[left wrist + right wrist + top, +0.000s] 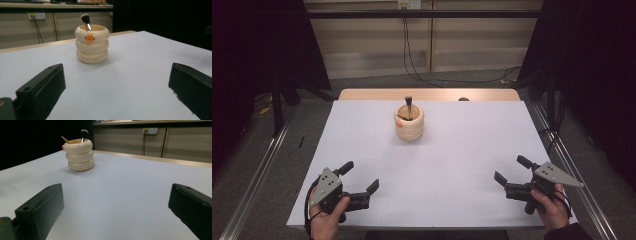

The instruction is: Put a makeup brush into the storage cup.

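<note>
Inside cream holder, brush handle hidden, orange stick half-seen

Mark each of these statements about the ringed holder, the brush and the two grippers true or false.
1. The cream ringed holder stands upright on the white table. True.
2. The black-bristled brush lies flat on the table. False: it stands in the holder.
3. The left gripper is open. True.
4. The right gripper clamps the holder. False: it is open, well apart from it.
5. The holder bears an orange beak. True.
</note>
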`<control>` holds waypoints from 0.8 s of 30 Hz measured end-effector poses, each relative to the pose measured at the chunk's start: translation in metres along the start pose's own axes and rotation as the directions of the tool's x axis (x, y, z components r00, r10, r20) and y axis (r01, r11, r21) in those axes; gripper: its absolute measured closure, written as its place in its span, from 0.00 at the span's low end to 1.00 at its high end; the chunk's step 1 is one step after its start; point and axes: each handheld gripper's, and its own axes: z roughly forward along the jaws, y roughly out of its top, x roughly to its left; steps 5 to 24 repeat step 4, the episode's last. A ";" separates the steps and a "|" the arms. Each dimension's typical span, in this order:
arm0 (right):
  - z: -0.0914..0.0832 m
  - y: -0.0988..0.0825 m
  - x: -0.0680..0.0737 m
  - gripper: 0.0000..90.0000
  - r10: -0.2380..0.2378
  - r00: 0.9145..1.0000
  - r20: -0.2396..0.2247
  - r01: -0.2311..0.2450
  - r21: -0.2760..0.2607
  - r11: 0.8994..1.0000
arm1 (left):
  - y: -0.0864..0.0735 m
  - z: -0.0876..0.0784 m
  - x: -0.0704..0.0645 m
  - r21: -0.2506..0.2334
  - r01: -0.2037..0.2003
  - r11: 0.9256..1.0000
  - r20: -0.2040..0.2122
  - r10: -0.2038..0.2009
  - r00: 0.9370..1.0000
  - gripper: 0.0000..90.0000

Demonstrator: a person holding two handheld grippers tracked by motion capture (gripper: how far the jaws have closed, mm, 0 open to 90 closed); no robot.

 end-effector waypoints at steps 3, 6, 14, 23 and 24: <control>0.000 0.000 0.000 0.00 -0.007 1.000 -0.010 0.007 0.006 1.000 | -0.001 0.001 0.000 -0.001 0.004 1.000 0.003 -0.004 1.000 0.01; 0.000 0.000 0.000 0.00 -0.012 1.000 -0.011 0.012 0.009 1.000 | -0.001 0.001 0.001 0.004 0.004 1.000 0.002 -0.004 1.000 0.01; 0.000 0.000 0.000 0.00 -0.012 1.000 -0.011 0.012 0.009 1.000 | -0.001 0.001 0.001 0.004 0.004 1.000 0.002 -0.004 1.000 0.01; 0.000 0.000 0.000 0.00 -0.012 1.000 -0.011 0.012 0.009 1.000 | -0.001 0.001 0.001 0.004 0.004 1.000 0.002 -0.004 1.000 0.01; 0.000 0.000 0.000 0.00 -0.012 1.000 -0.011 0.012 0.009 1.000 | -0.001 0.001 0.001 0.004 0.004 1.000 0.002 -0.004 1.000 0.01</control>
